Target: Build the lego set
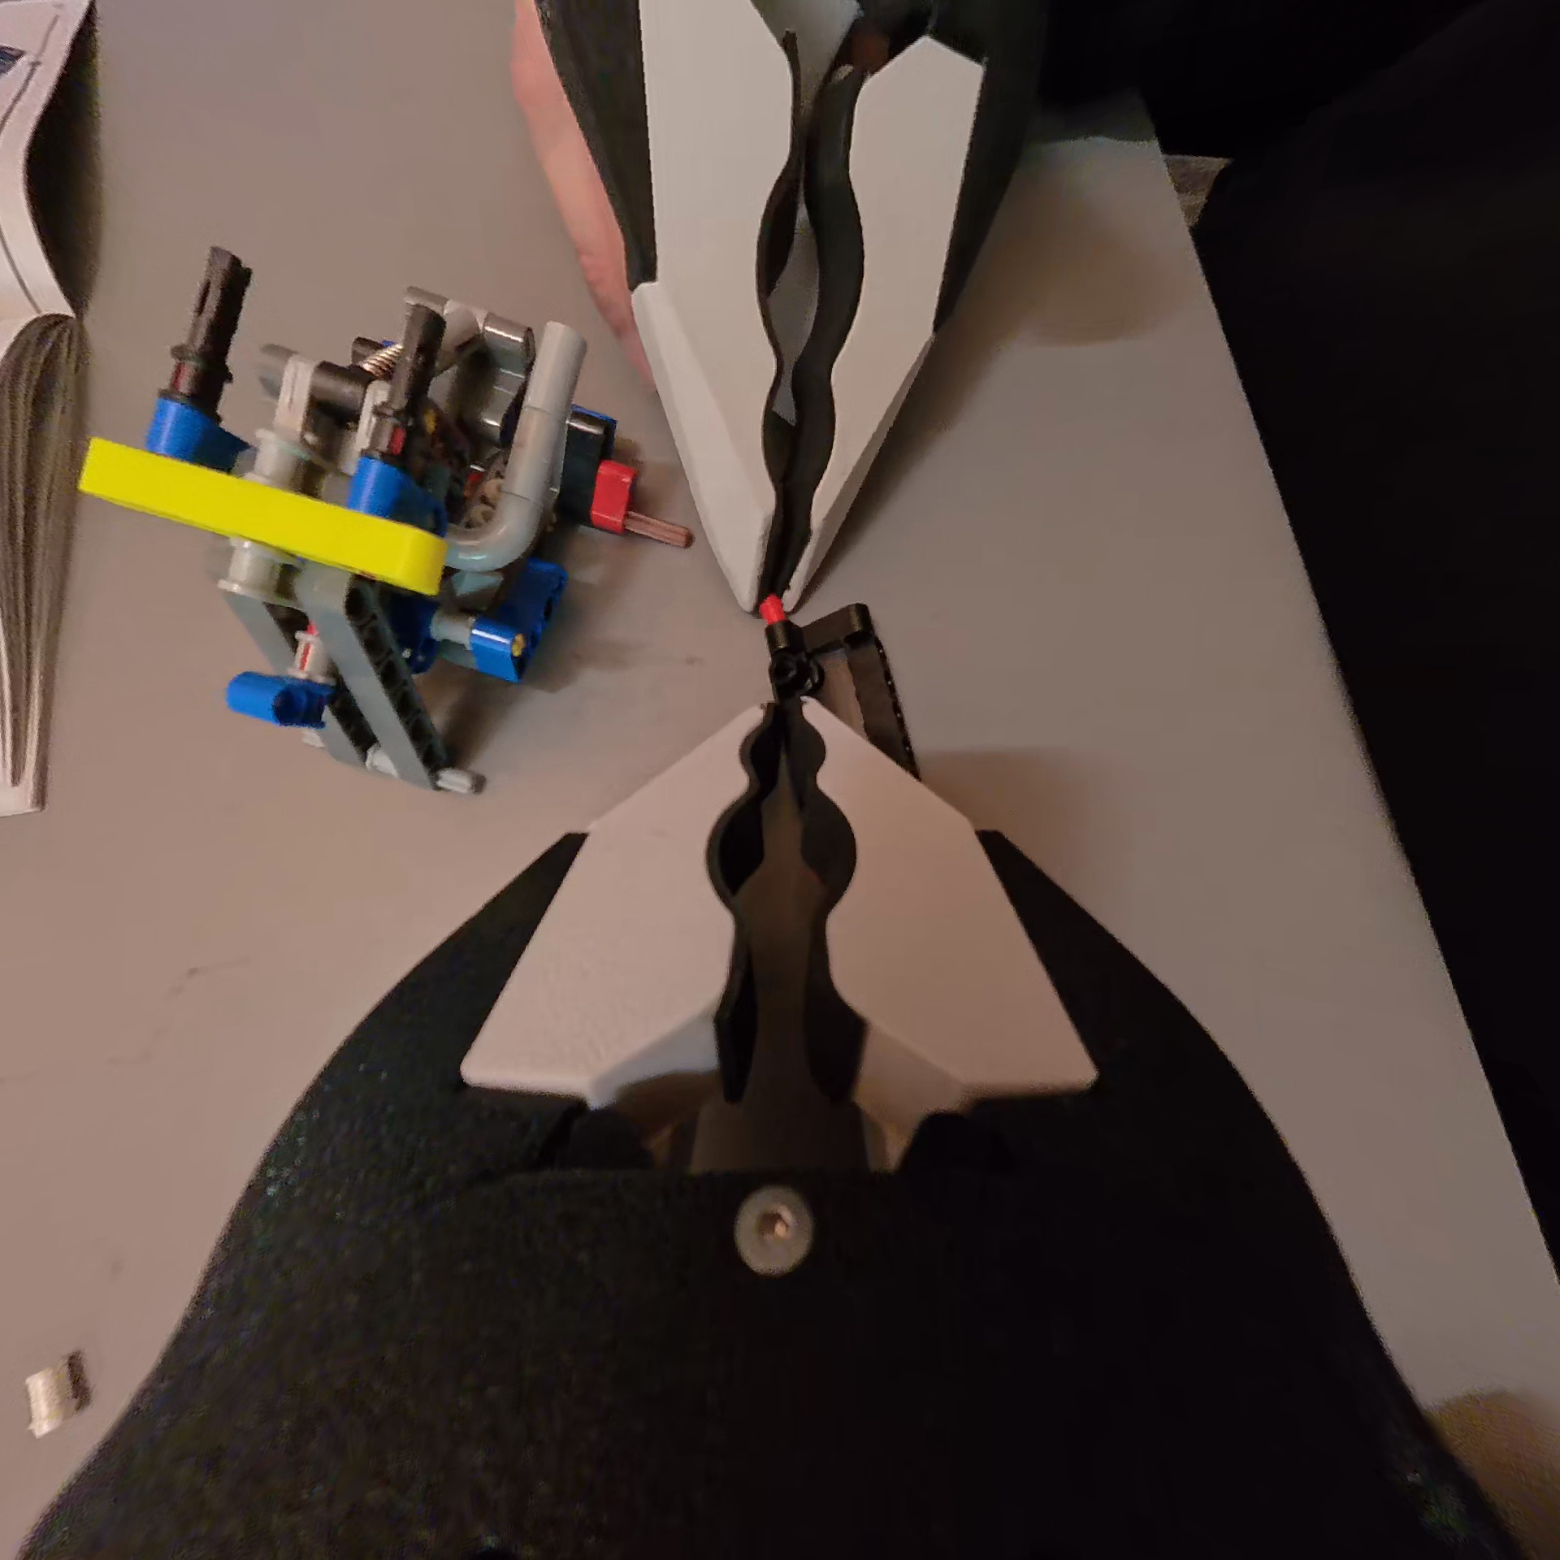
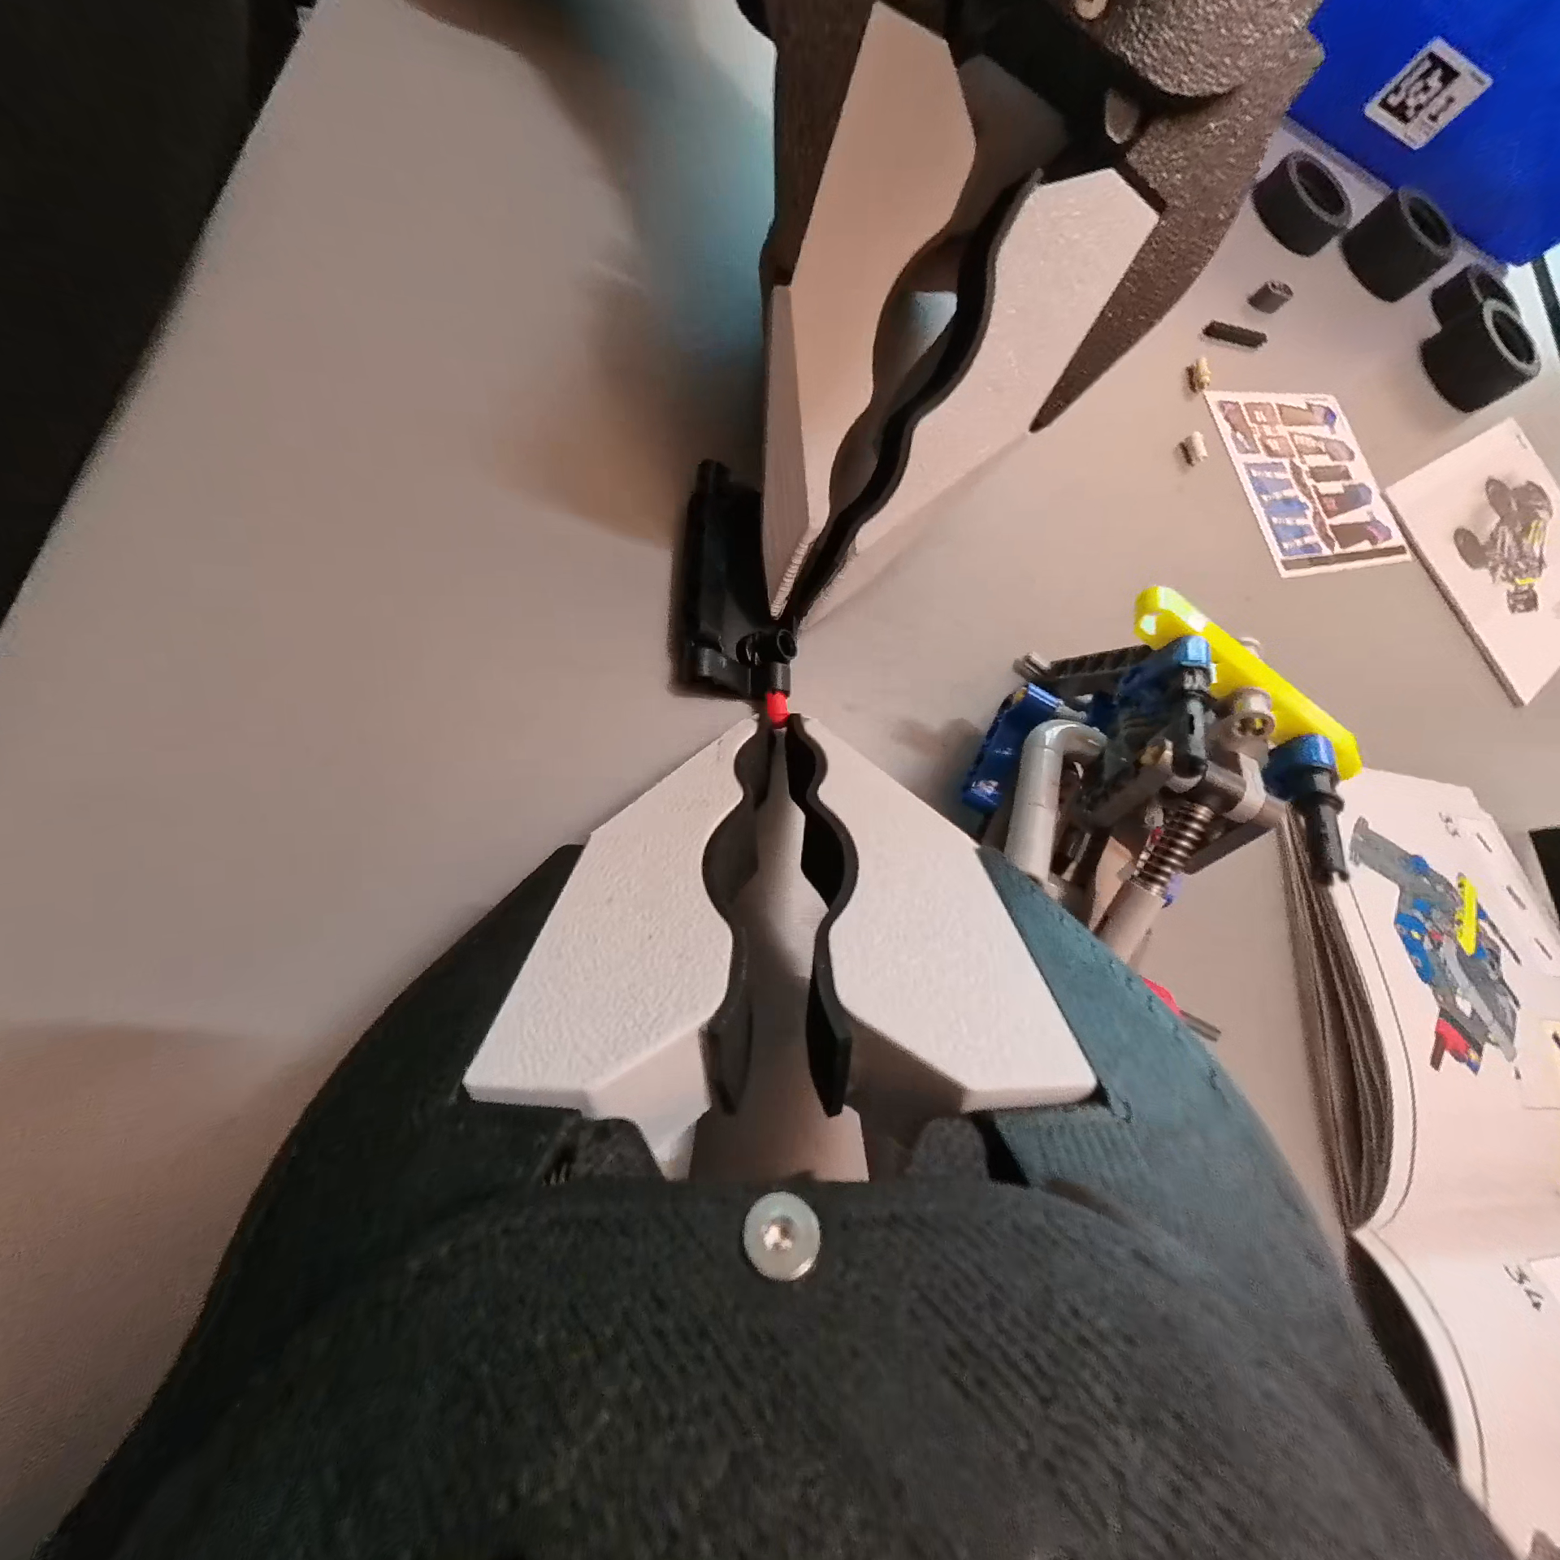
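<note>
My left jaws (image 1: 781,705), white wedges lined with wavy black rubber, are pinched shut on a small black plastic connector piece (image 1: 789,667), and my right jaws (image 2: 777,728) come in from the opposite side, closed on the short red plastic pin (image 2: 774,702) that sticks out of that connector's end. Both sets of tips nearly meet, with the joined pieces between them just above the desk (image 1: 1055,591). As I judge it, the push has to run straight along the pin's axis, both grips square and steady, since any twist could pop such a small part loose. A black studded plastic beam (image 1: 874,675) lies on the desk right beneath. Off to one side stands a half-built model of grey, blue and black beams with a flat yellow bar on top (image 1: 338,506). The desk is smooth pale grey; an open instruction booklet (image 2: 1452,971), a sticker sheet (image 2: 1304,494), black rubber tyres (image 2: 1401,245) and a blue box (image 2: 1435,110) lie farther off. Beyond the desk edge the room is dark.
</note>
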{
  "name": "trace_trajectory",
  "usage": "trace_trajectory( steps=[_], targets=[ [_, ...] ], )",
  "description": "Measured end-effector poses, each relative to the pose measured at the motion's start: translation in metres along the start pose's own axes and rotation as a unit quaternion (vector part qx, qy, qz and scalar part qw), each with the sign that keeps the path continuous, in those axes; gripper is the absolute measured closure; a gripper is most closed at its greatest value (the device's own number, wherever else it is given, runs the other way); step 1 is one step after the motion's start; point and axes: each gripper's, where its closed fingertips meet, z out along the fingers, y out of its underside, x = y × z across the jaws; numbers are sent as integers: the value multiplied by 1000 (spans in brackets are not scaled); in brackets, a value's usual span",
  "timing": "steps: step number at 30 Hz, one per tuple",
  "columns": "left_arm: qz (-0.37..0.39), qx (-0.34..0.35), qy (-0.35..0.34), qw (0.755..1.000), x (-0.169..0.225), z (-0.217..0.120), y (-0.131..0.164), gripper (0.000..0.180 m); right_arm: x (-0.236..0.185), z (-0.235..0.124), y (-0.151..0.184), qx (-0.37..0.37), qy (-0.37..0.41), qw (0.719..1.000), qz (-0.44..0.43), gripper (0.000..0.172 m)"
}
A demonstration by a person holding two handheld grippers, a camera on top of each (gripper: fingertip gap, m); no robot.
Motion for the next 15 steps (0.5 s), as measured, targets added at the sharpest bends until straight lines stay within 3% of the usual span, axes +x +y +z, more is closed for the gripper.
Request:
trace_trajectory(
  steps=[5, 15],
  targets=[
    [-6, 2, -22, 1000, -1, 1, -1, 180, -4, 3, -4, -11, 14, 998, 64, 170],
    [-12, 7, -39, 999, -3, 2, -3, 180, -5, 2, -4, -21, 38, 993, 112, 169]
  ],
)
